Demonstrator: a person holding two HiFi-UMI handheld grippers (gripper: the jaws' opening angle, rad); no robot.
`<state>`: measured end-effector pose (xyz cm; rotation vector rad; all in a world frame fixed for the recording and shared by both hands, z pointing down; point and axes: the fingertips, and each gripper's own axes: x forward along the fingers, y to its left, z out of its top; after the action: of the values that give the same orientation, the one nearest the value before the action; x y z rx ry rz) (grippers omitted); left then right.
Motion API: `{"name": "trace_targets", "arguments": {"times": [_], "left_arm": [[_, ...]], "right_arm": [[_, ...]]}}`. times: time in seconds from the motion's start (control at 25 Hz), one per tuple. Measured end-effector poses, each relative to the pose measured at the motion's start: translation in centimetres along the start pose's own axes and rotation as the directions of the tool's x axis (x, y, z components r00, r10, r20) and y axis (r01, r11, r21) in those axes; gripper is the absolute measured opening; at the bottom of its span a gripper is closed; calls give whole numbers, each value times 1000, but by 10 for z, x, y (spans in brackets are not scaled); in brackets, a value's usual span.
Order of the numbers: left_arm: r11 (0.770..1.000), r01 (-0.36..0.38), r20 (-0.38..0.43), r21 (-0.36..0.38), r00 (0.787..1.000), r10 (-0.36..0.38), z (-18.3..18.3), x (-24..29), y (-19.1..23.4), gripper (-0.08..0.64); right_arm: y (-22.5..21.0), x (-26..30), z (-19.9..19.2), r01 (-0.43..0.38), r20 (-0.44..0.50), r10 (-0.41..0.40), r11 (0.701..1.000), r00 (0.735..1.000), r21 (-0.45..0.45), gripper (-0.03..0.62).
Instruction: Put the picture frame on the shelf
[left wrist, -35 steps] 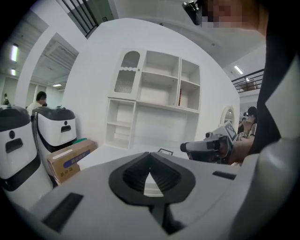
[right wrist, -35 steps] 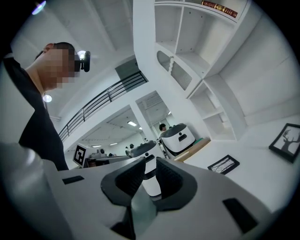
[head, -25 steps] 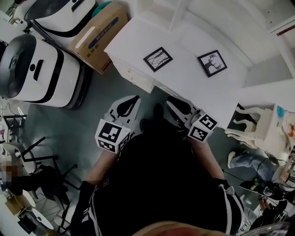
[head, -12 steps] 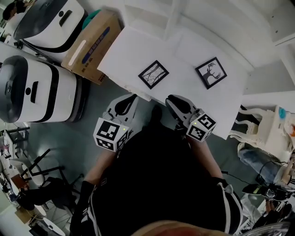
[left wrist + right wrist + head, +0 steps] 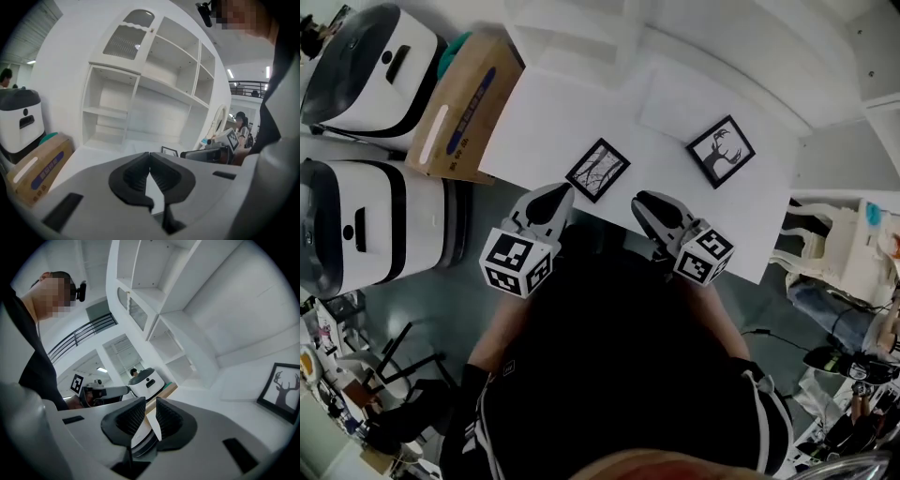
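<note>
Both tools have come forward since a second ago: back then they hung over the grey floor short of the white surface (image 5: 544,112), and now their tips reach over its near edge. Between them lies the branch-print picture frame (image 5: 598,171), flat on the surface near that edge. The left tool (image 5: 557,193) sits just beside the frame's near-left corner, clenched tight with nothing in it. The right tool (image 5: 641,202) is near the frame's right side, its jaws a narrow slit apart and empty. Farther right of the branch-print frame, well apart from it, the deer-print picture frame (image 5: 721,151) also lies flat. Beyond the branch-print frame, at the back of the surface, rises the white shelf unit (image 5: 108,111). Left of the frame, off the surface's end, stands a cardboard box (image 5: 459,108).
</note>
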<state>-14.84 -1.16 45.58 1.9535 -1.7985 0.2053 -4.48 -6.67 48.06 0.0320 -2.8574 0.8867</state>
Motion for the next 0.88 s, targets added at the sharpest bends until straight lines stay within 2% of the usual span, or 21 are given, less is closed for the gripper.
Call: {"name": "trace_targets", "arguments": {"times": [0.08, 0.2, 0.44, 0.68, 0.88], "left_arm": [[999, 36, -33, 23, 999, -36, 1, 10, 10, 8], [995, 101, -64, 11, 993, -100, 3, 25, 30, 8], [955, 294, -154, 26, 946, -287, -6, 27, 62, 8], [926, 374, -214, 50, 910, -356, -9, 35, 93, 8], [910, 413, -287, 34, 876, -387, -27, 54, 97, 8]], "right_arm": [[-7, 8, -3, 34, -4, -34, 999, 999, 21, 64], [-19, 29, 1, 102, 10, -103, 993, 995, 58, 64], [-15, 62, -6, 295, 67, -307, 944, 949, 151, 64], [-11, 77, -11, 382, 123, -413, 899, 903, 214, 64], [-31, 72, -42, 470, 62, -500, 845, 864, 256, 64]]}}
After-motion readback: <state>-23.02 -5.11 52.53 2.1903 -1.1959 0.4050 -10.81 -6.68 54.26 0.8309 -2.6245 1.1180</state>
